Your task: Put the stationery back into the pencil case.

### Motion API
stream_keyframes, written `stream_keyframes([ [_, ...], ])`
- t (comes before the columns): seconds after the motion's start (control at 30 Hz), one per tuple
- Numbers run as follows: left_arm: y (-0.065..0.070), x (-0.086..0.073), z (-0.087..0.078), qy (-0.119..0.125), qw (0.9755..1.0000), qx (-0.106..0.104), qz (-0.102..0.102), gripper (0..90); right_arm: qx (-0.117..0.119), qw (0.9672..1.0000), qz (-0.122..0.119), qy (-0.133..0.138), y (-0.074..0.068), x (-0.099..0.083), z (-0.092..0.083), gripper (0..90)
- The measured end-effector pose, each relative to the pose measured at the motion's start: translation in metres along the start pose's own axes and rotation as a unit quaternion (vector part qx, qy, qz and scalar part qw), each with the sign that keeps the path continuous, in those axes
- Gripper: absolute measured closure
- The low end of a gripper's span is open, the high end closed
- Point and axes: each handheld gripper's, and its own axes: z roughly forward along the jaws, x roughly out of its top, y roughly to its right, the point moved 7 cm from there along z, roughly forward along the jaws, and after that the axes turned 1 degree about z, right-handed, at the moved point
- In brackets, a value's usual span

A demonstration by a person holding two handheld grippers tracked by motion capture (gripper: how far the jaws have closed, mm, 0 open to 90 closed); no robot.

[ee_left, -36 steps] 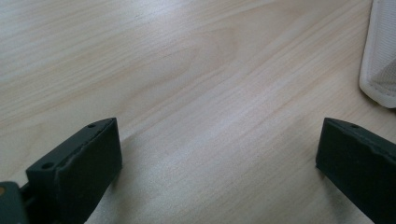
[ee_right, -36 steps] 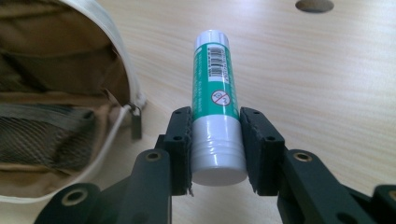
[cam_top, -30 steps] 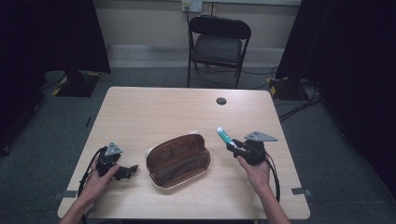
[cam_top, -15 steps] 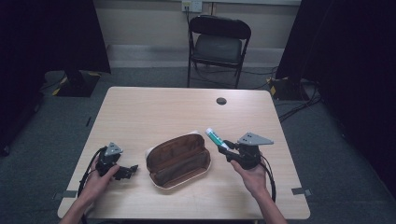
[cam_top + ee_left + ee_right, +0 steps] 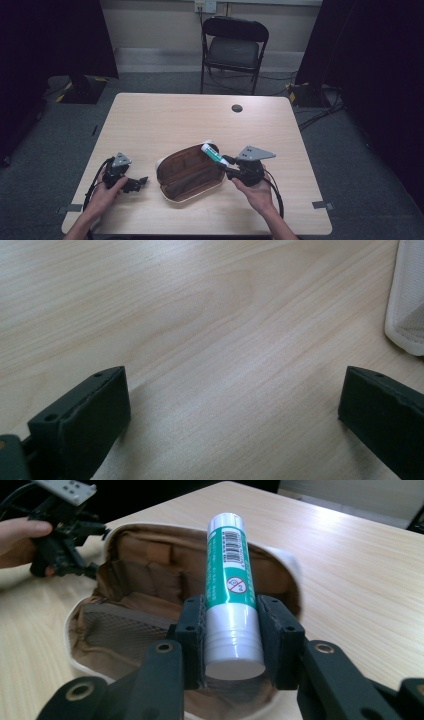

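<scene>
An open pouch [image 5: 187, 172] with a brown lining and white rim lies on the table's near middle; it also shows in the right gripper view [image 5: 130, 610]. My right gripper [image 5: 227, 167] is shut on a green and white glue stick [image 5: 215, 154] and holds it over the pouch's right end. In the right gripper view the glue stick [image 5: 230, 585] is clamped between the two pads and points over the open pouch. My left gripper [image 5: 140, 181] rests on the table left of the pouch with its jaws wide apart and nothing between them [image 5: 235, 415]. The pouch's white rim [image 5: 405, 315] shows at that view's right edge.
The light wooden table [image 5: 170, 120] has a round black grommet [image 5: 237, 108] near its far edge. A black folding chair [image 5: 234, 47] stands behind the table. Cables trail from both grippers off the near edge.
My right gripper has carried the glue stick leftward and slightly up, from beside the pouch's right end to over it. The left gripper has stayed put.
</scene>
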Motion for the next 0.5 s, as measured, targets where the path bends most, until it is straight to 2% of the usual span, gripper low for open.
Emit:
stream_keyframes([
  [0.3,0.000,0.000,0.000,0.000,1.0000,0.000,0.000,0.0,0.033,0.9989,-0.024,-0.023,-0.025,-0.005,0.023,65.5],
  [0.5,0.000,0.000,0.000,0.000,1.0000,0.000,0.000,0.0,0.058,0.9966,-0.043,-0.038,-0.045,-0.007,0.037,65.5],
])
